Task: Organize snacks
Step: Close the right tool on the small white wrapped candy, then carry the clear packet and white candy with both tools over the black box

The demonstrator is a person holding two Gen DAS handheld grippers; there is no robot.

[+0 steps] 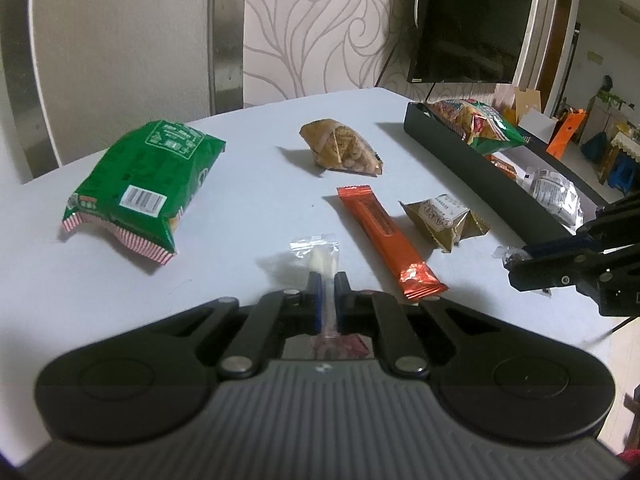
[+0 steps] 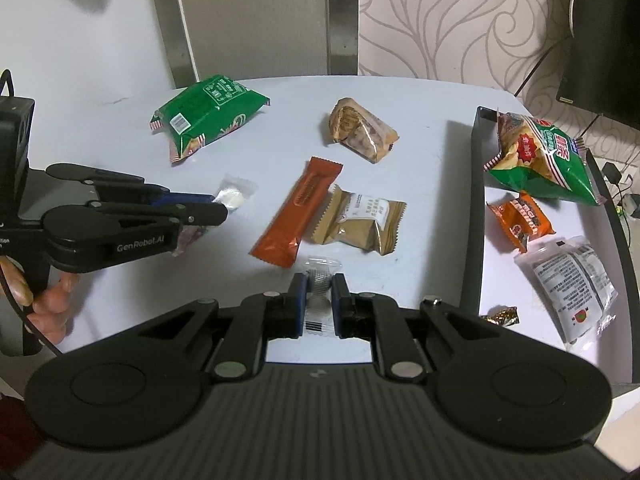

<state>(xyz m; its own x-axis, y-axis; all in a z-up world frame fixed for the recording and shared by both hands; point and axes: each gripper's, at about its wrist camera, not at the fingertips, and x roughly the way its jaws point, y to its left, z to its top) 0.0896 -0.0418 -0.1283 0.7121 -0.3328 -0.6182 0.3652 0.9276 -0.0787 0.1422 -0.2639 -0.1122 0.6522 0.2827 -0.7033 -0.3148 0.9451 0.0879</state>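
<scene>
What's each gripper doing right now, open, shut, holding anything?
Left gripper: shut on a clear-wrapped white candy.
Right gripper: shut on a small clear packet.

A dark TV hangs ahead to the right, against swirl-patterned wallpaper; an orange bag sits far right.

Open table at centre, snacks ringing it

Bare table lies between the brown pack and the tray, whose black wall bars the right. The orange bar touches the tan pack, blocking the middle; the green bag sits well left.
</scene>
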